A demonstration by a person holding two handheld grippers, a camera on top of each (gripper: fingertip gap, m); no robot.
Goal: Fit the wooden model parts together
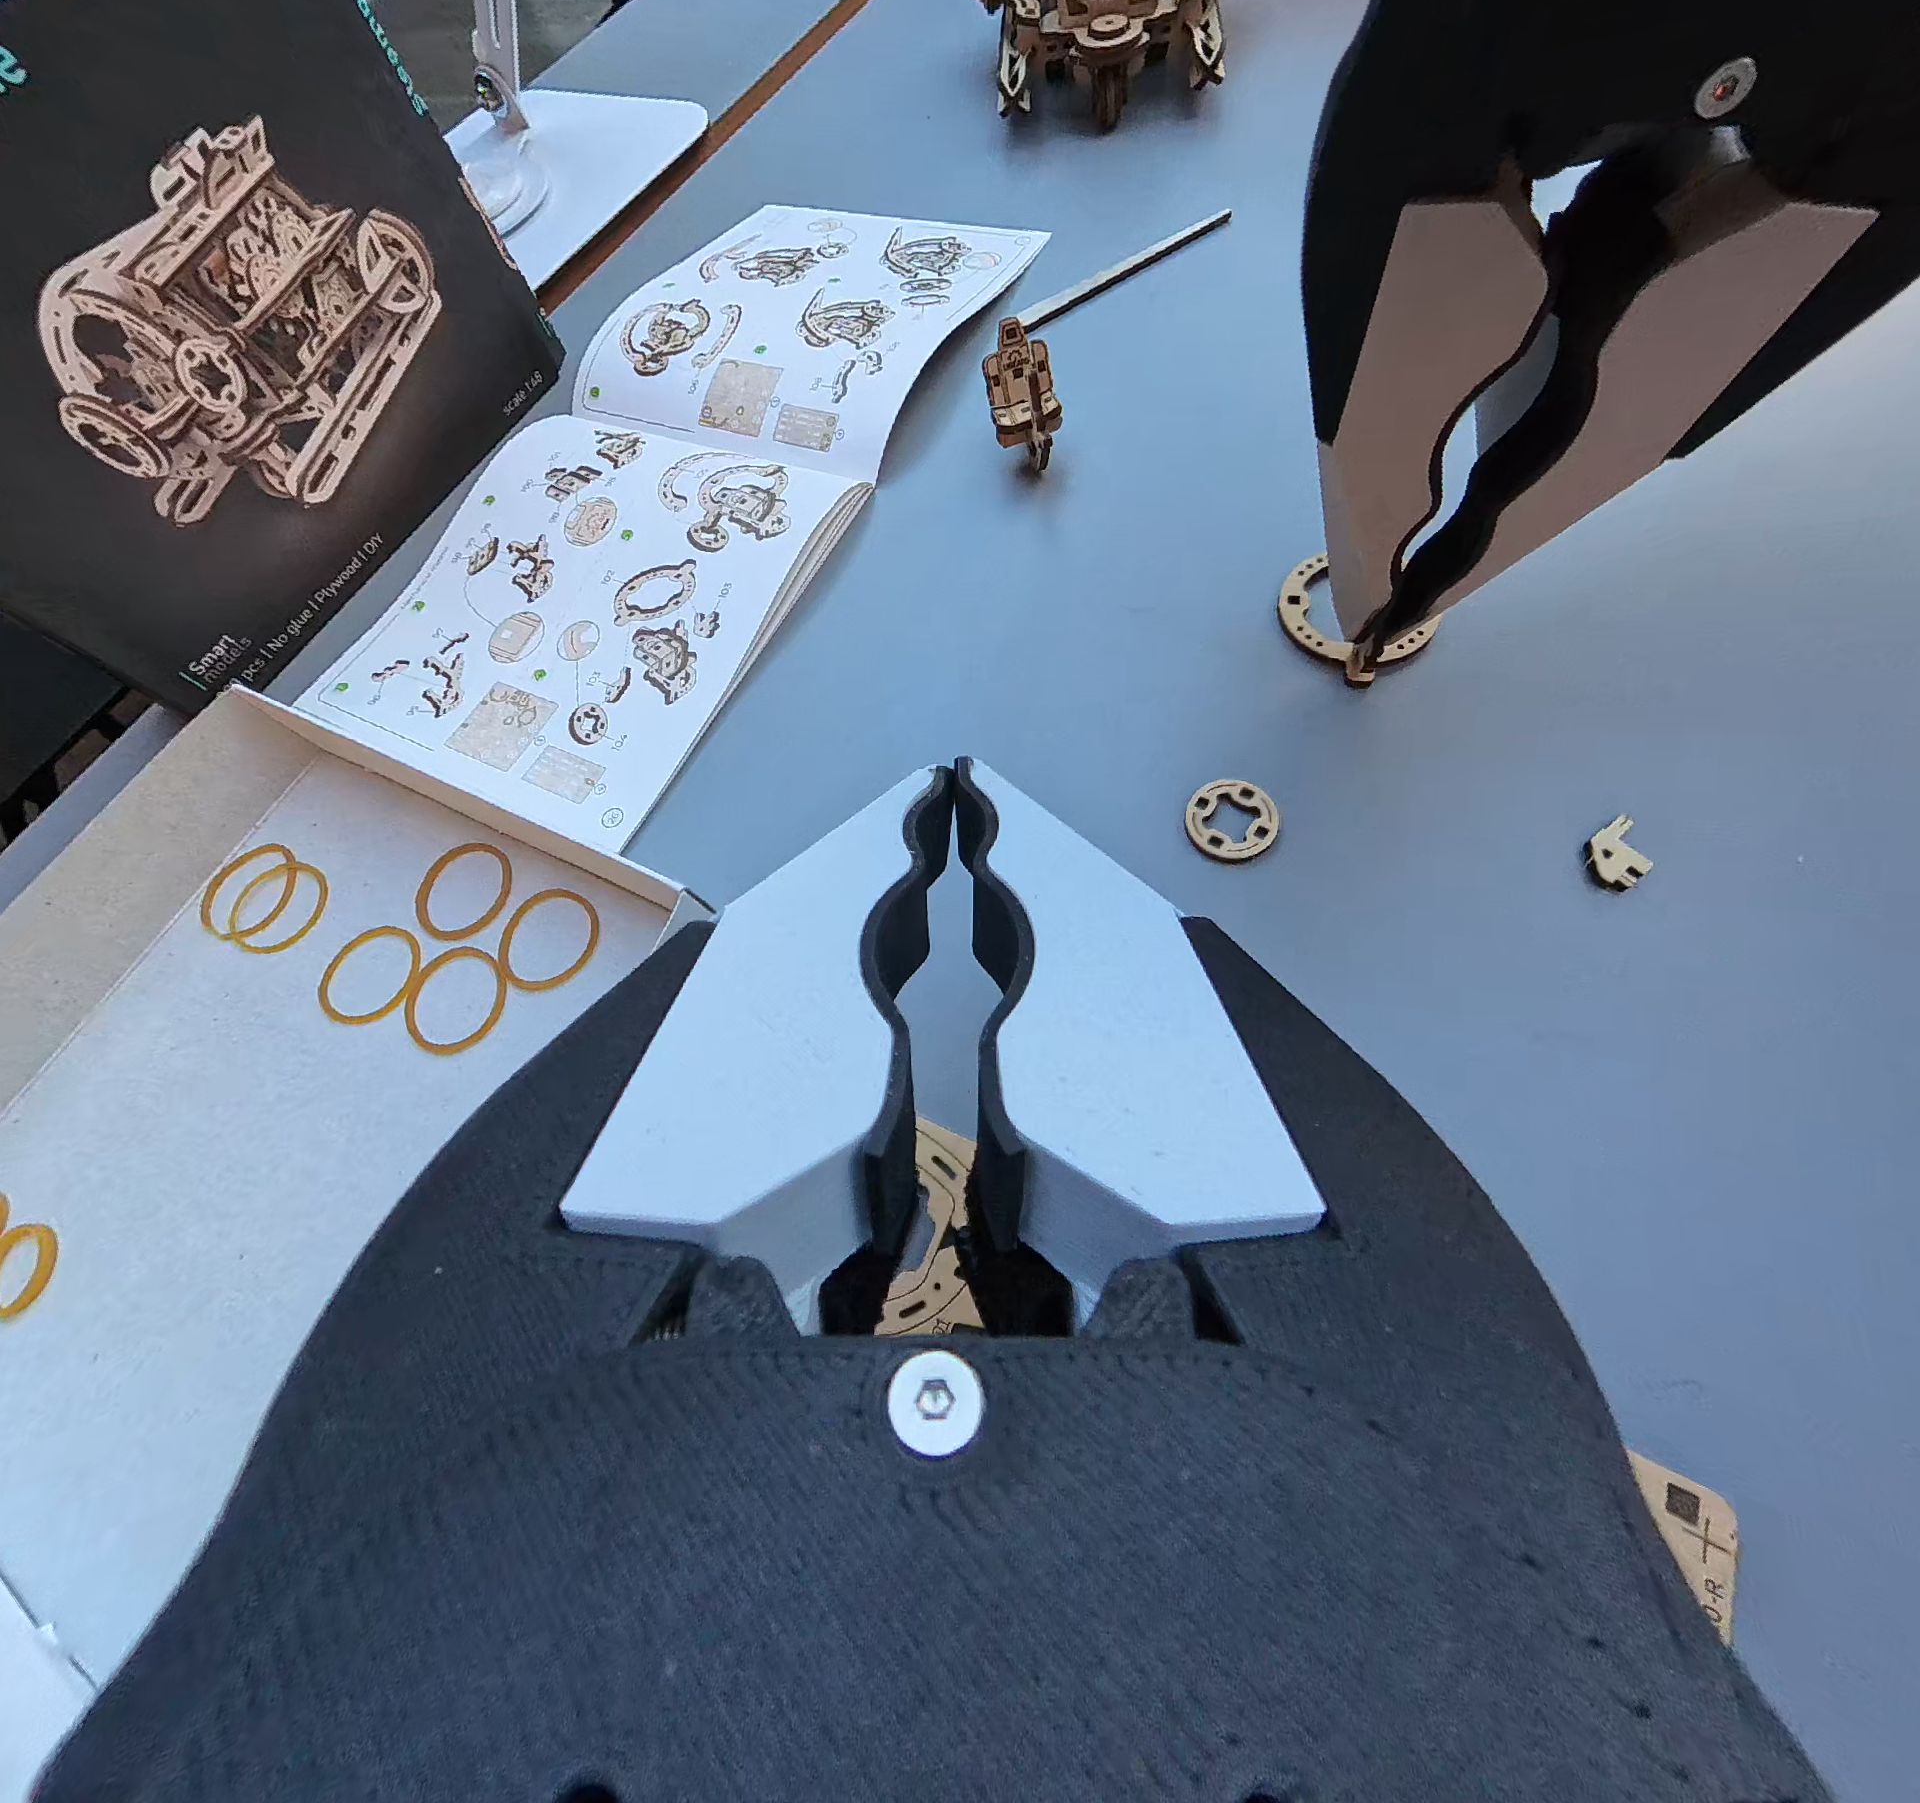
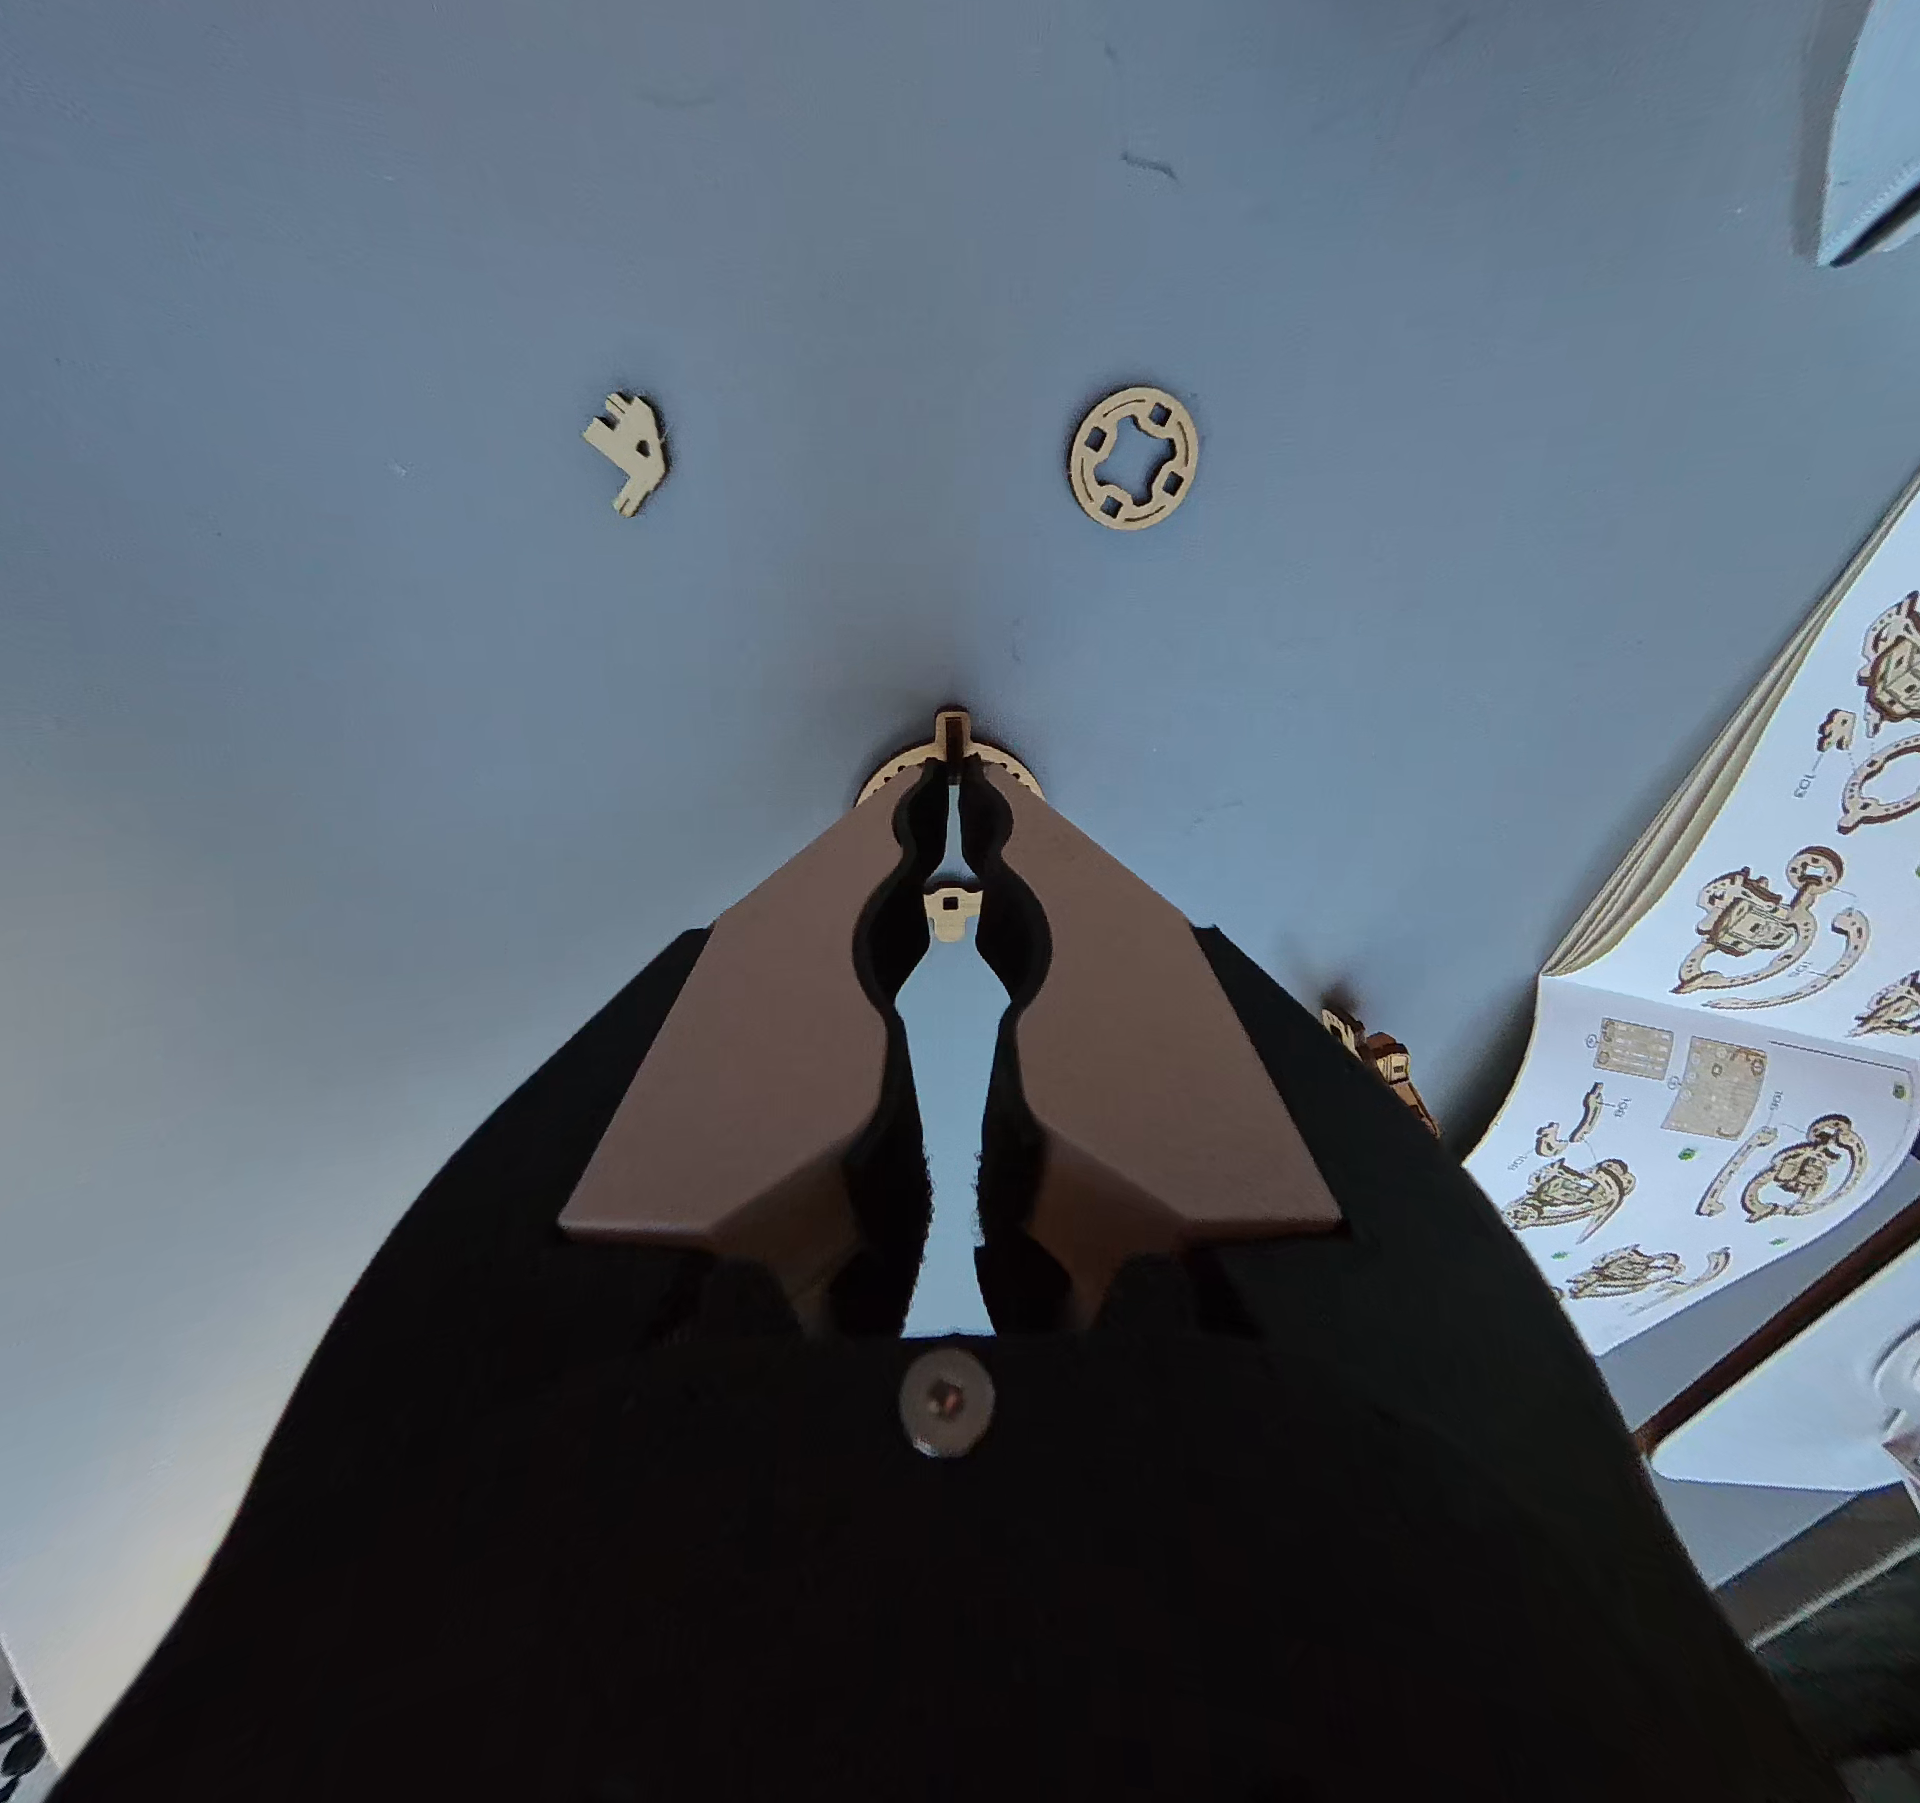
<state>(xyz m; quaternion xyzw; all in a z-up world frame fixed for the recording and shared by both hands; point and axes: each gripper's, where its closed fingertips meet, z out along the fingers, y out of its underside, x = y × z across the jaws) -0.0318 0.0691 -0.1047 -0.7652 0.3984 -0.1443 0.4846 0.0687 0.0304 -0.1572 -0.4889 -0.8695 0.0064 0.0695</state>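
Right claw [image 2: 952,785] pinches a small wooden peg [image 2: 952,730] upright at the rim of a flat wooden ring [image 1: 1311,619] on the desk [image 2: 935,195]

Landmark is that ring; the peg stands at its near edge, seemingly at a slot, though the claw hides the joint, so I cannot tell whether it is seated; press straight down, keep the peg vertical, and loosen the grip only once it holds; the ring lies unrestrained and may skid; left claw [image 1: 957,785], closed and seemingly empty, hovers well short of the ring and could pin it; a smaller disc [image 1: 1231,820] and an angled piece [image 1: 1618,854] lie just this side of the ring, the booklet [image 1: 686,506] far to its left.
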